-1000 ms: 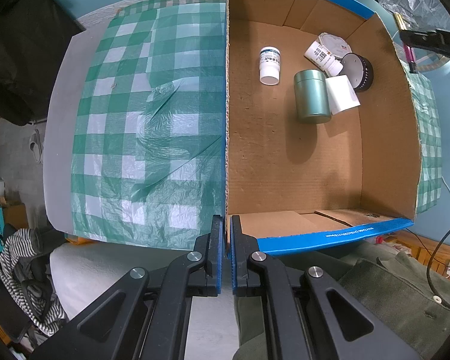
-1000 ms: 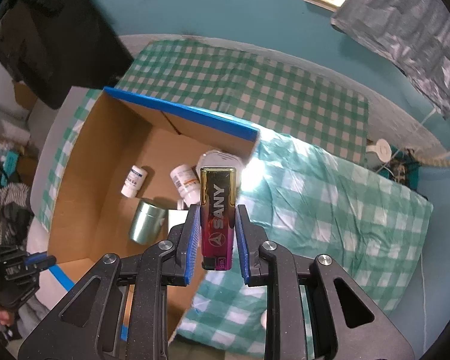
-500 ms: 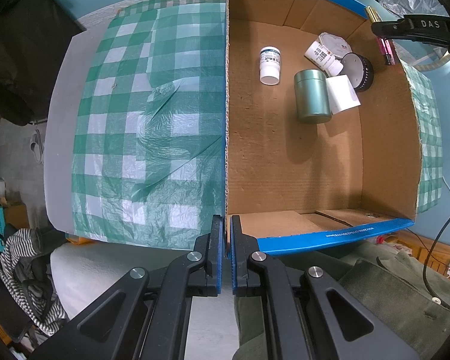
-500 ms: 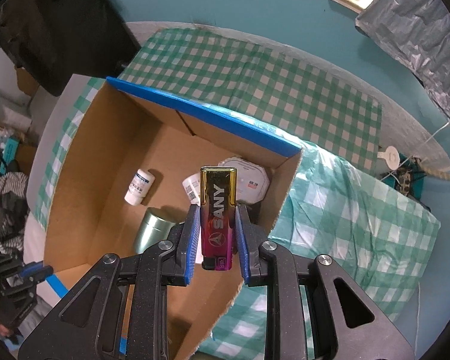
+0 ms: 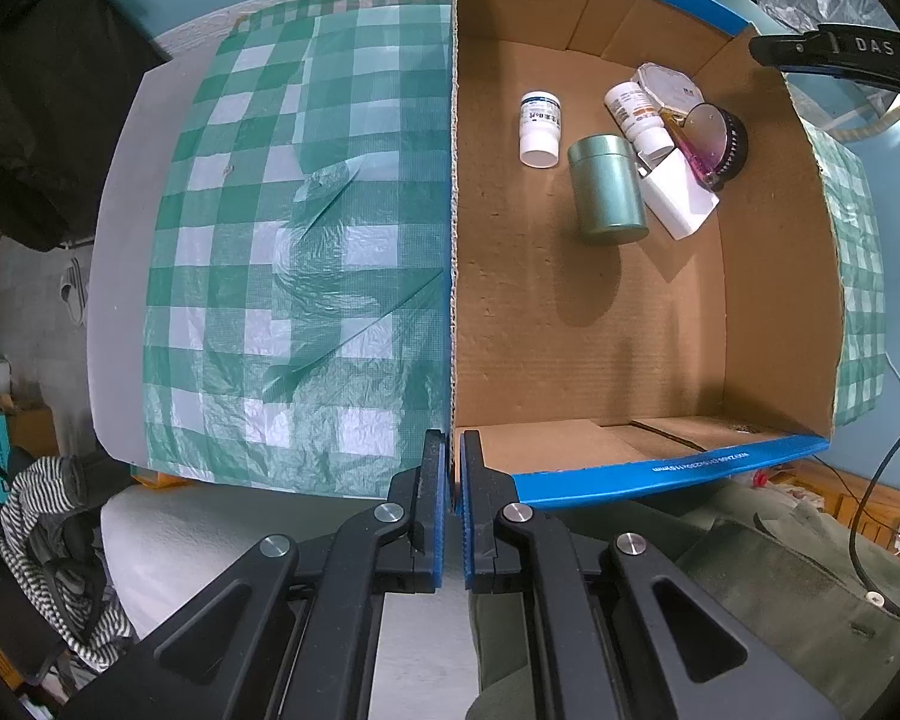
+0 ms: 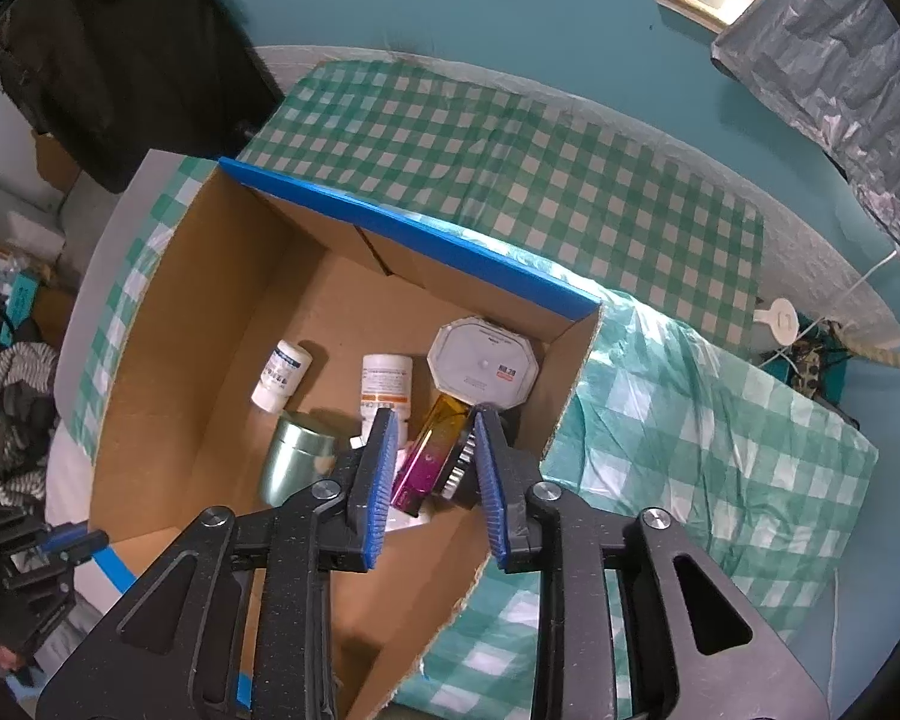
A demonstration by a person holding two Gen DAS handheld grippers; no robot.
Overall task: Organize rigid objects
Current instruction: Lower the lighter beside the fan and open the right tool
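An open cardboard box (image 5: 774, 312) with blue-taped rims stands on a green checked cloth. My left gripper (image 5: 453, 450) is shut on the corner of the box's near left wall. My right gripper (image 6: 435, 426) is open above the box's far right corner. The gold and pink lighter (image 6: 429, 456) lies loose in the box below the jaws, on a black round item; it also shows in the left wrist view (image 5: 693, 147). Nearby lie a green tin (image 5: 606, 189), two white pill bottles (image 5: 539, 126) (image 5: 636, 114), a white block (image 5: 678, 198) and an octagonal white lid (image 6: 483, 360).
The box's near half floor (image 5: 570, 330) holds nothing. The green checked cloth (image 5: 306, 252) covers the table left of the box and spreads right of it (image 6: 690, 420). A black bag (image 6: 108, 60) stands at the table's far left. Striped clothing (image 5: 36, 510) lies off the edge.
My right gripper has opened and let go of the lighter, which has dropped into the box among the other items. The left gripper has not moved.
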